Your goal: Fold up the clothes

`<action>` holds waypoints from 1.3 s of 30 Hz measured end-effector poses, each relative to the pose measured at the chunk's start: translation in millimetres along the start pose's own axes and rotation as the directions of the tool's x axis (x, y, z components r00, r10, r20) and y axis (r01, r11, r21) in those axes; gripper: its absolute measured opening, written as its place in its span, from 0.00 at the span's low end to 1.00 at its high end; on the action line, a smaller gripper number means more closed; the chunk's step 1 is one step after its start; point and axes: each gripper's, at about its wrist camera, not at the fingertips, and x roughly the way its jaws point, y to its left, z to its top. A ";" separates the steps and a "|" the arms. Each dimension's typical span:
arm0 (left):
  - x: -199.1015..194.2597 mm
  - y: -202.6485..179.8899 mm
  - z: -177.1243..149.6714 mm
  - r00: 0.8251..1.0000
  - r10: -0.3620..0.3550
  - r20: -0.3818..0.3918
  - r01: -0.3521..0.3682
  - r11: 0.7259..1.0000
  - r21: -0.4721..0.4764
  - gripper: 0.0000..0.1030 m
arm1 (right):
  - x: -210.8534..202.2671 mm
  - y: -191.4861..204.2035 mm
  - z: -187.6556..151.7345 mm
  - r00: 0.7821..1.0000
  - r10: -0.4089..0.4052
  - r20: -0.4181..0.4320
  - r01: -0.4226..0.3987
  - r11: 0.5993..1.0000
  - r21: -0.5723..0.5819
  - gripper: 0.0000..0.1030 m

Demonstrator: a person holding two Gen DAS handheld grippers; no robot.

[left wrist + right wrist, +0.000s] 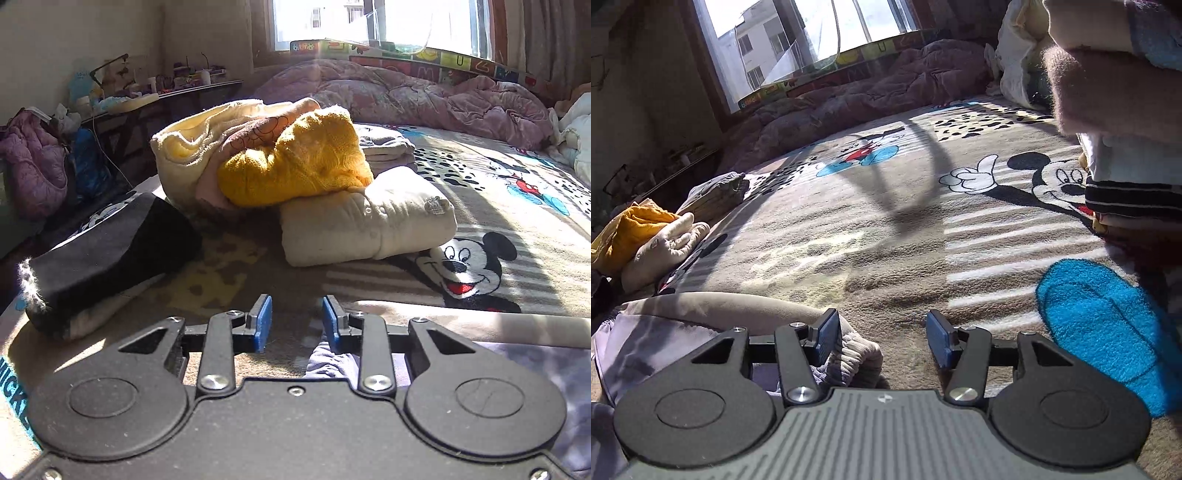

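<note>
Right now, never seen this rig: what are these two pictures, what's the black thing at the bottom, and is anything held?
No robot here: a person holds a two-finger claw in each hand, with a fisheye camera looking forward along its fingers. The black body at the bottom is the claw itself.

Left wrist view: the left claw is open and holds nothing. Ahead on the cartoon blanket lie a yellow knit, a folded cream garment and a dark folded piece.

Right wrist view: the right claw is open too. A ribbed cuff of the beige and lilac garment lies by its left pad, ungripped. A stack of clothes stands on the right.
</note>
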 end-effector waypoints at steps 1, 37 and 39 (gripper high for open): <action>0.5 4.1 -3.7 1.000 -0.013 -0.023 0.012 0.999 -0.031 0.28 | -3.6 -1.3 0.2 1.000 -0.006 0.017 0.005 1.000 0.012 0.55; -179.8 -36.7 -140.3 0.992 -0.127 0.016 0.125 0.985 0.117 0.41 | -134.2 16.9 -112.3 0.994 0.100 0.037 -0.106 0.910 0.401 0.69; -186.7 -50.0 -154.1 0.988 -0.157 -0.004 0.156 0.976 0.154 0.41 | -127.7 20.9 -112.0 0.995 0.089 0.044 -0.099 0.929 0.356 0.55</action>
